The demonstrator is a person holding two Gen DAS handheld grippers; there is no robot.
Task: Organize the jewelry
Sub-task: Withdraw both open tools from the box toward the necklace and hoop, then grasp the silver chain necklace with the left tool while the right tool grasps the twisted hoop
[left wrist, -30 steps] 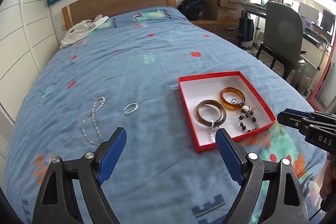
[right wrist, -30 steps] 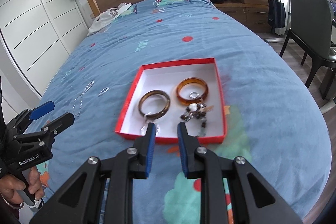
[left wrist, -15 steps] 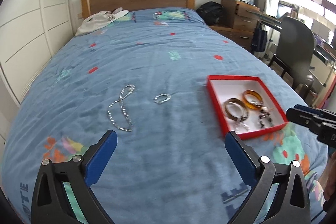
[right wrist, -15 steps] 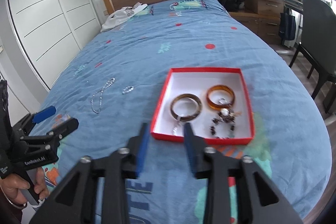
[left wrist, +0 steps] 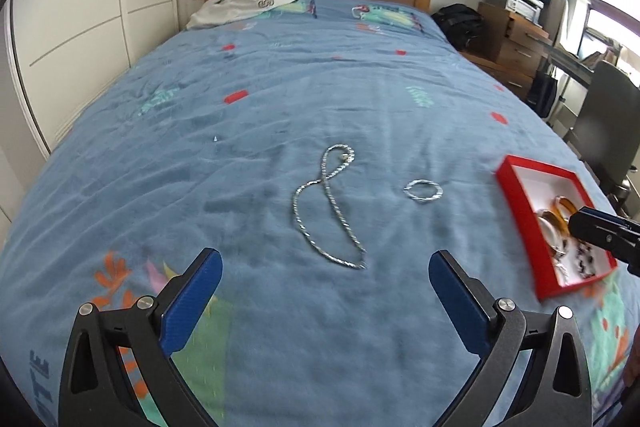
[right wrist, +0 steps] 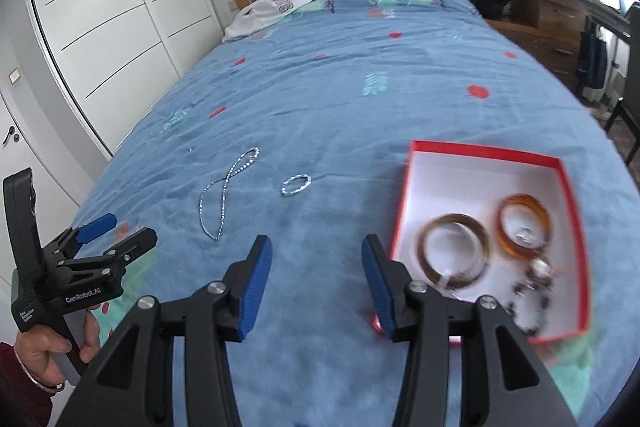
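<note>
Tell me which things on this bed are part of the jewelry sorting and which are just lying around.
Part of the job: silver chain necklace, small silver bracelet, red box holding a brown bangle, an amber bangle and a beaded piece.

Just lying about: white garment by the headboard, black bag, desk chair.

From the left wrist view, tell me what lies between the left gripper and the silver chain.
Nothing visible. The left gripper has its jaws wide open and empty, and only bare blue bedspread separates it from the silver chain. The small silver ring lies off to the right, apart from the chain.
</note>
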